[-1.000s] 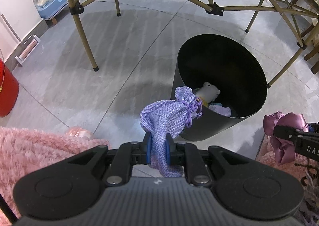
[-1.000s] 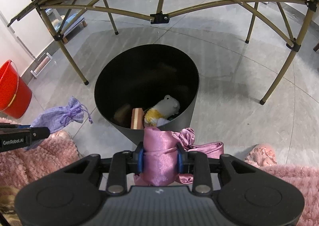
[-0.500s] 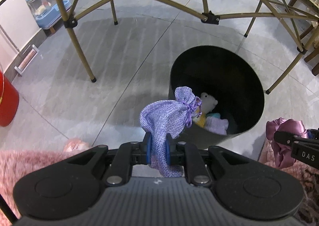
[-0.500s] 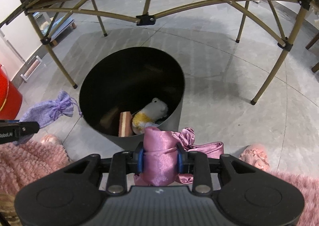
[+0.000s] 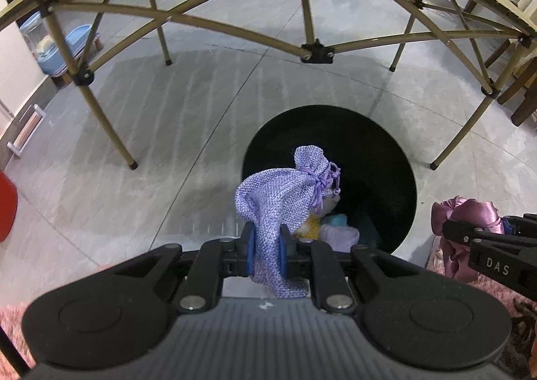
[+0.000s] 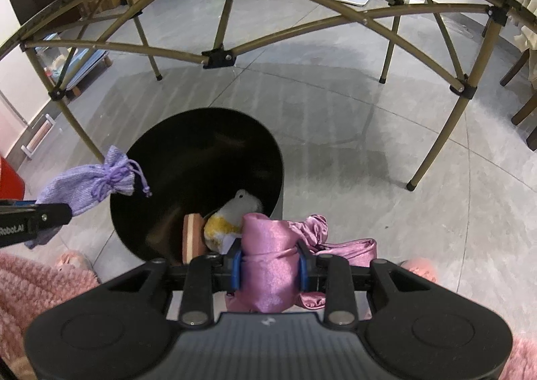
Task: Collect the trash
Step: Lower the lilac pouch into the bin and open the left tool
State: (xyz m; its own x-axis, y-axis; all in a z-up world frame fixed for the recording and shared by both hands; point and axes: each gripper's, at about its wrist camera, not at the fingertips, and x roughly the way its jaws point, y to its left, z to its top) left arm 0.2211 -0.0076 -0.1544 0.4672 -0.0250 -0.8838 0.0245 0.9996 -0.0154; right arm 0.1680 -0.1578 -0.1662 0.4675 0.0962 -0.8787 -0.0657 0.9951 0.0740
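Note:
A round black bin [image 5: 379,158] stands on the grey floor; it also shows in the right wrist view [image 6: 201,158]. It holds a white and yellow plush toy [image 6: 231,215], a striped block [image 6: 193,235] and other soft items. My left gripper [image 5: 266,250] is shut on a purple woven drawstring pouch [image 5: 282,192], held over the bin's near left rim. The pouch also shows in the right wrist view [image 6: 90,182]. My right gripper [image 6: 269,267] is shut on a pink satin cloth [image 6: 268,245], held at the bin's near right rim. The cloth also shows in the left wrist view [image 5: 466,225].
A folding table's tan metal frame [image 6: 218,56] arches over the bin, with legs [image 5: 100,118] on both sides. A red bucket [image 5: 5,205] stands at far left. Pink fluffy fabric [image 6: 37,282] lies near me. A wooden chair [image 6: 527,111] is at right.
Both grippers have risen and moved forward toward the bin, each still holding its item. The pouch now hangs over the bin's opening.

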